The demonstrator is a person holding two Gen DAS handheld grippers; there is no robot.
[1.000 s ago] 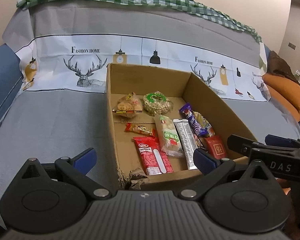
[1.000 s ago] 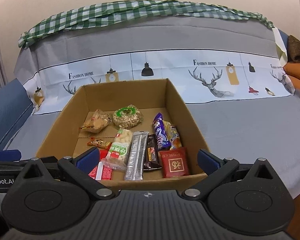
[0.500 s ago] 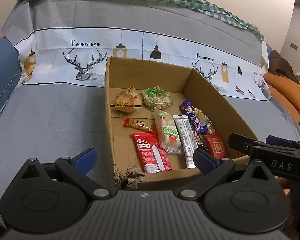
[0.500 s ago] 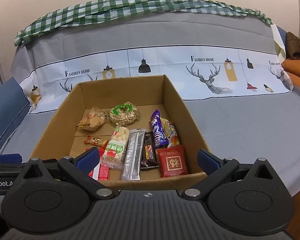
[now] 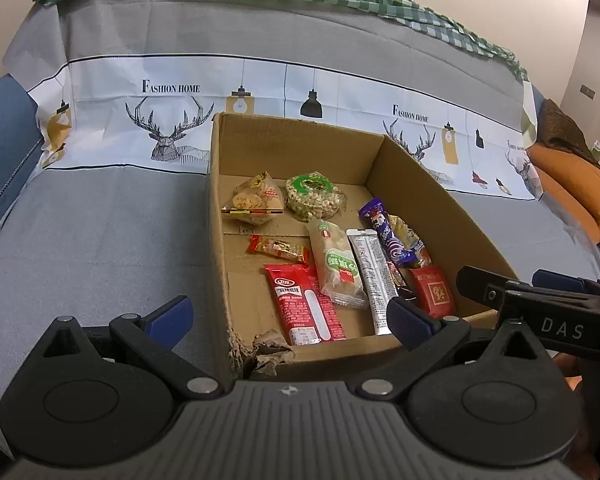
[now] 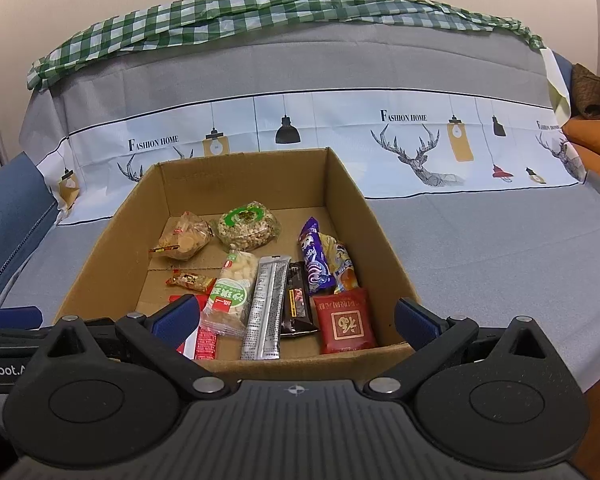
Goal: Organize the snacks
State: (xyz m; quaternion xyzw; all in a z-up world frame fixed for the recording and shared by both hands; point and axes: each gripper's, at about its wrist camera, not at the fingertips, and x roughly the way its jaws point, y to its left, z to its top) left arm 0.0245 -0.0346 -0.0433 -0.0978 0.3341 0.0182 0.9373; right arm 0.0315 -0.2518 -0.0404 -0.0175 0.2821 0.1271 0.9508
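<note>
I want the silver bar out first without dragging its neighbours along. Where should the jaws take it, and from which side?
Take the silver bar at its near end, coming from above. It lies flat and lengthwise on the floor of the cardboard box, flanked by the green-label pack and the dark bar; its near end juts clear of both, so a pinch across the width there probably has most room.
</note>
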